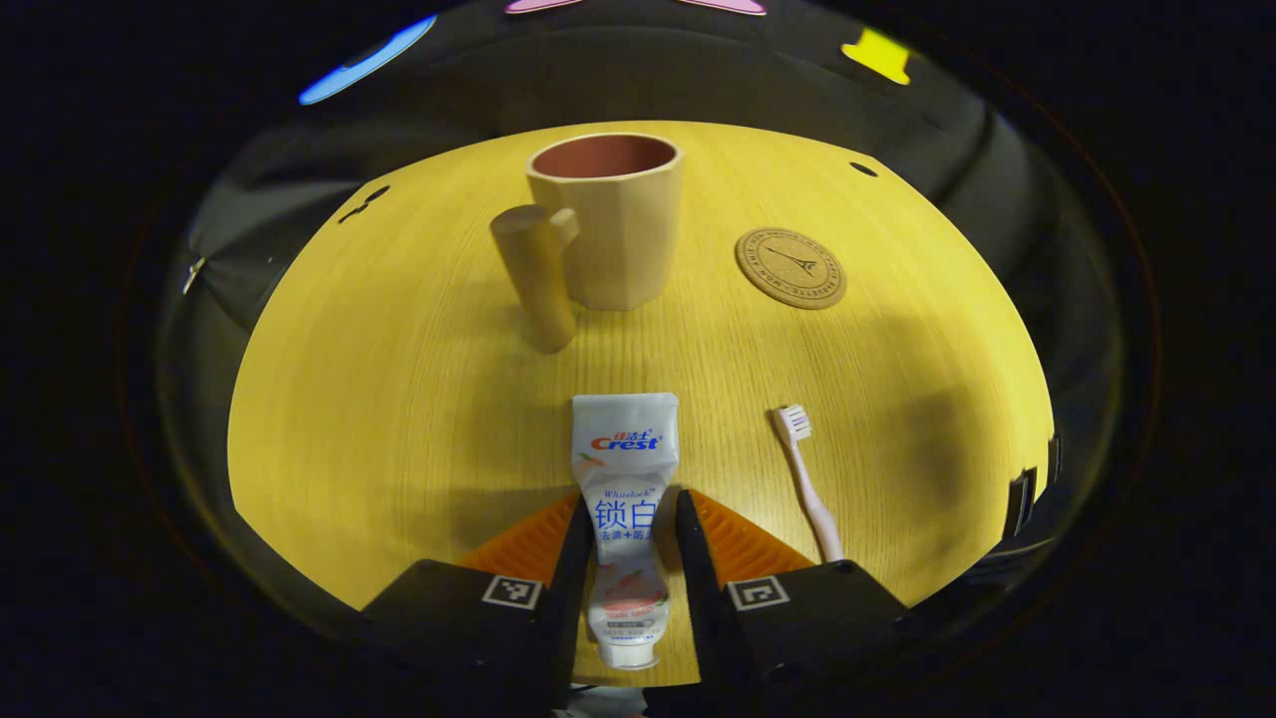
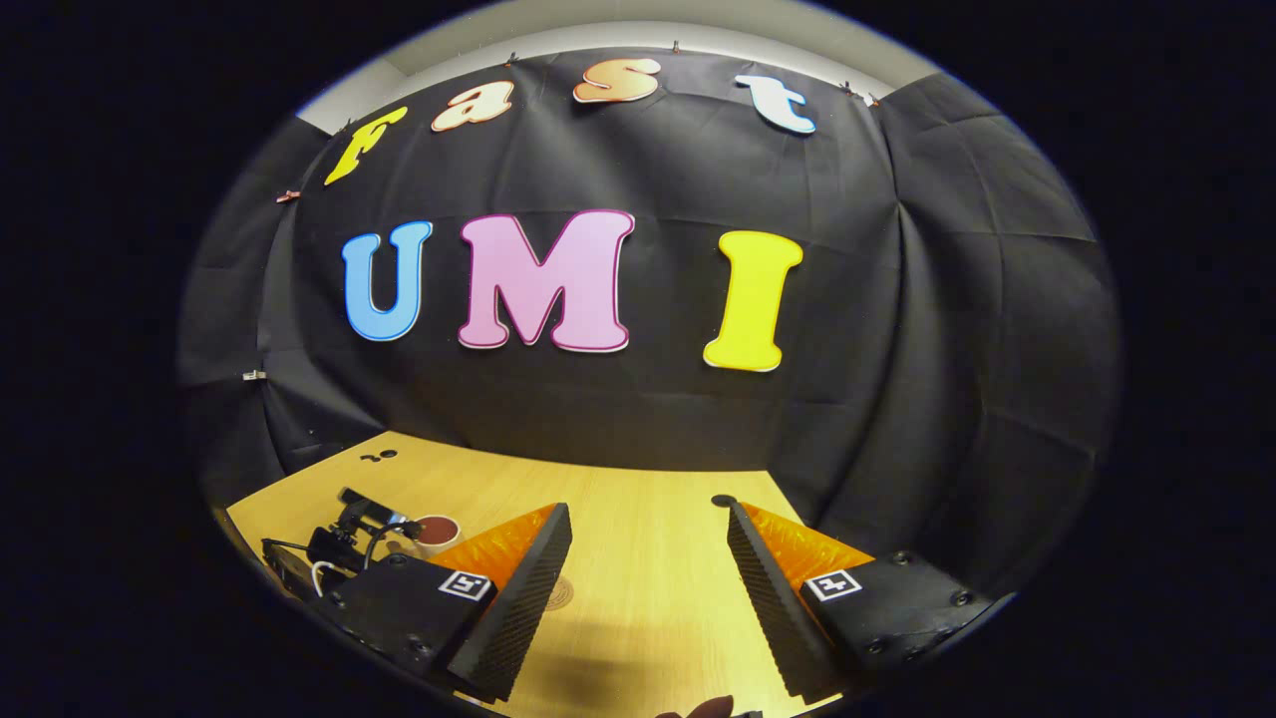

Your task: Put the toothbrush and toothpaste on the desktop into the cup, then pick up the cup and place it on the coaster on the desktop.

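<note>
A white toothpaste tube (image 1: 626,469) lies lengthwise between the fingers of my left gripper (image 1: 630,519), which is shut on its lower half; the cap end points back toward the camera. To its right on the wooden desktop (image 1: 399,399) is a pink toothbrush (image 1: 807,479), bristles pointing away. Farther off stands a beige cup (image 1: 613,224) with its thick handle (image 1: 538,274) toward the left. The round cork coaster (image 1: 791,267) sits to the cup's right. My right gripper (image 2: 646,514) hangs open above the desktop (image 2: 648,598), nothing between its fingers.
In the right gripper view the other gripper (image 2: 349,534) appears at the far left with the cup (image 2: 437,534) behind it. Small dark holes (image 1: 863,169) mark the desktop's far corners. Black cloth wall (image 2: 638,399) closes off the back edge.
</note>
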### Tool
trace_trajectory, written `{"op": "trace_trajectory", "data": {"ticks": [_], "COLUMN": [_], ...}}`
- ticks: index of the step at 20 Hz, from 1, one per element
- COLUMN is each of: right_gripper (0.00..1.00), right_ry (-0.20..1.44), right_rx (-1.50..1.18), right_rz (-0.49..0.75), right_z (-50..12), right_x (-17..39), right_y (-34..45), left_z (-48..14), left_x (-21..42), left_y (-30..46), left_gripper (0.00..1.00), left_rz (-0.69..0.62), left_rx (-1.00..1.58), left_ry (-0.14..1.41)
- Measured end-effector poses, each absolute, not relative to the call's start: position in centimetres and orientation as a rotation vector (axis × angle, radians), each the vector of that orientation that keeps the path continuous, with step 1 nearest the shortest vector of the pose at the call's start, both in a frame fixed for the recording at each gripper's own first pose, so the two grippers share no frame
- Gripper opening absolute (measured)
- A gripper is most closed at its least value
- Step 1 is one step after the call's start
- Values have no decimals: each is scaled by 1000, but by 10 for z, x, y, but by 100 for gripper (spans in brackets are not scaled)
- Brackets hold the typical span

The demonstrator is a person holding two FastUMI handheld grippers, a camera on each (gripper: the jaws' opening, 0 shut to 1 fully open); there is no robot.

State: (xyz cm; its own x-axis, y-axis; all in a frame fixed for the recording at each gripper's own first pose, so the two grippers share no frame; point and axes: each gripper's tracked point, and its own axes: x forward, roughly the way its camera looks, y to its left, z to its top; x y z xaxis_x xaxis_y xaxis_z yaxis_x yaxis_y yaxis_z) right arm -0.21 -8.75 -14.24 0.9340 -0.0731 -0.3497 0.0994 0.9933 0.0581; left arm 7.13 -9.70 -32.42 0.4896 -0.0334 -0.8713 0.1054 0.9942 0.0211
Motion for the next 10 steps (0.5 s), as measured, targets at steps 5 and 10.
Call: {"op": "trace_trajectory", "data": {"ticks": [5,10], "right_gripper": [97,97], "right_ry": [547,732], "right_rx": [148,147], "right_rz": [-1,55], "right_z": [-188,-237], "right_x": [-31,-62], "right_y": [-29,17], "left_z": [-323,-313], "left_x": [74,59], "left_y": [-103,-87], "left_gripper": [36,23], "left_rz": [-225,-260], "left_rx": [145,82], "left_ry": [1007,1022]}}
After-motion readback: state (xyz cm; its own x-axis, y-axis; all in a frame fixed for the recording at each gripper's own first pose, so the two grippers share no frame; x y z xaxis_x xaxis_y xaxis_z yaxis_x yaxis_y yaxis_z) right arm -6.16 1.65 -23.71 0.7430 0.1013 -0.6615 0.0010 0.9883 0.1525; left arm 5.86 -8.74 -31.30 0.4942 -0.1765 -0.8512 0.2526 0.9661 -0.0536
